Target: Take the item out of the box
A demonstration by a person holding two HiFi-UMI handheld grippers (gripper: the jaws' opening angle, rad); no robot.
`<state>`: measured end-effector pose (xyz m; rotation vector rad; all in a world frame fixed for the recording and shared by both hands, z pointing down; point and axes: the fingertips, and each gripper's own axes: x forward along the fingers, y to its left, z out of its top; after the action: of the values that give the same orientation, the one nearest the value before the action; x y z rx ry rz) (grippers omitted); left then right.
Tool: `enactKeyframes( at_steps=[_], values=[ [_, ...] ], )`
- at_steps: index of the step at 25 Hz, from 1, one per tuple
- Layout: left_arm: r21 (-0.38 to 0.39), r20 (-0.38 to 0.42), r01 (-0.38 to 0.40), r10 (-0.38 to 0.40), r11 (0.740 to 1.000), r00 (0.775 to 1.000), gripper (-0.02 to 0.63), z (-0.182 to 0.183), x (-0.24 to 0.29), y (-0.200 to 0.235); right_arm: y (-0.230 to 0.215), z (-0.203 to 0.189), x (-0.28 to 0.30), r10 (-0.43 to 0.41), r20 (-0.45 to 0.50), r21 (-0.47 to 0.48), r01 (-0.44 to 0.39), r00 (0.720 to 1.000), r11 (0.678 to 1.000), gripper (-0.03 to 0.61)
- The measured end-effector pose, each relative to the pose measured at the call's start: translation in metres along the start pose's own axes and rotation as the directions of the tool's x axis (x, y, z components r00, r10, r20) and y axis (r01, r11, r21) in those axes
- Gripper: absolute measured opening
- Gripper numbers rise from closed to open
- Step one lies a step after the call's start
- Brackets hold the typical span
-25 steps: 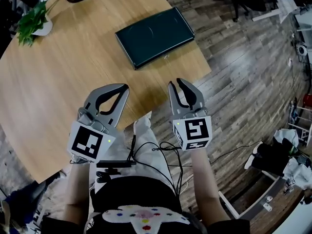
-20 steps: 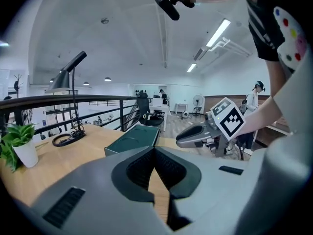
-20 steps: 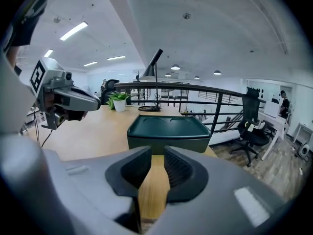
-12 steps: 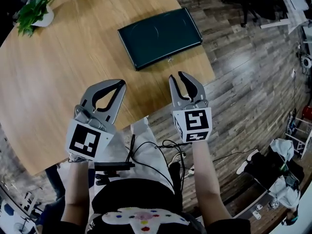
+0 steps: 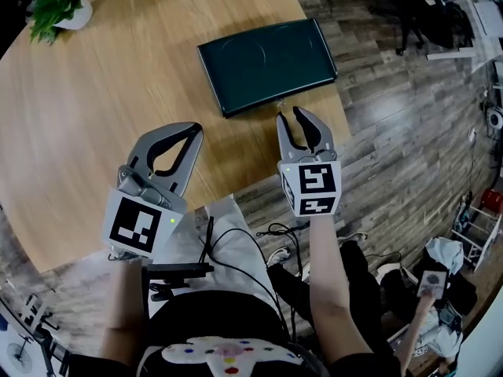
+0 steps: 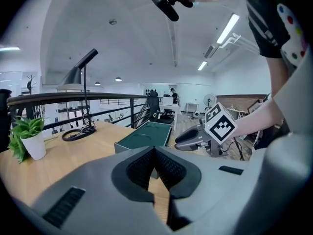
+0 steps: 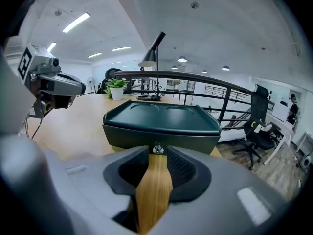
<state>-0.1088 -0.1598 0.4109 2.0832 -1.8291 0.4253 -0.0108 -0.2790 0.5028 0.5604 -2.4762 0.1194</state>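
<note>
Table: a large round wooden table (image 5: 94,108) fills the upper left of the head view. Its near edge curves past both grippers.

Floor: dark wood planks (image 5: 409,155) lie to the right of the table and below it.

Person: bare forearms reach forward from the bottom of the head view, one gripper in each hand. Black cables run across the lap.

Box: a flat dark green box (image 5: 267,63) lies on the table close to its right edge. The lid is shut and has two shallow round hollows. The item cannot be seen from outside.

Left gripper: the left gripper (image 5: 192,130) is over the near part of the table, well apart from the box. Its jaws are pressed together at the tips, with nothing between them.

Right gripper: the right gripper (image 5: 291,116) is at the table edge, pointing at the front wall of the box from just in front of it. Its jaws stand slightly spread. Only bare tabletop shows through the narrow gap.

Plant: a small green plant in a white pot (image 5: 56,2) stands at the far left of the table.

Latch: a small metal latch (image 7: 157,150) sits at the middle of the box's front wall, in line with the gap between the right jaws.
</note>
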Motion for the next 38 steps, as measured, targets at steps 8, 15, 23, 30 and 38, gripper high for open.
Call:
enactKeyframes(
  at_steps=[8, 15, 23, 30, 38],
  values=[
    [-0.008, -0.012, 0.0, 0.0, 1.0, 1.0, 0.006, -0.011, 0.003, 0.002, 0.003, -0.007, 0.027, 0.016, -0.031, -0.026, -0.017, 0.999, 1.0, 0.11],
    [-0.011, -0.018, 0.005, -0.005, 1.0, 1.0, 0.006, -0.013, 0.005, 0.0, 0.0, -0.008, 0.032, 0.0, -0.025, -0.009, 0.0, 1.0, 1.0, 0.084],
    [-0.004, -0.023, 0.022, -0.022, 1.0, 0.999, 0.006, -0.014, 0.003, -0.007, 0.0, -0.01, 0.026, -0.018, -0.014, 0.016, 0.018, 1.0, 1.0, 0.084],
    [0.003, -0.023, 0.047, -0.047, 0.999, 0.999, 0.006, -0.013, 0.004, -0.016, 0.001, -0.02, 0.013, -0.032, -0.018, 0.044, 0.033, 0.999, 0.999, 0.084],
    [0.027, -0.032, 0.1, -0.1, 0.995, 0.994, 0.006, -0.013, 0.006, -0.031, 0.003, -0.035, -0.009, -0.06, -0.029, 0.071, 0.062, 0.998, 0.996, 0.084]
  ],
)
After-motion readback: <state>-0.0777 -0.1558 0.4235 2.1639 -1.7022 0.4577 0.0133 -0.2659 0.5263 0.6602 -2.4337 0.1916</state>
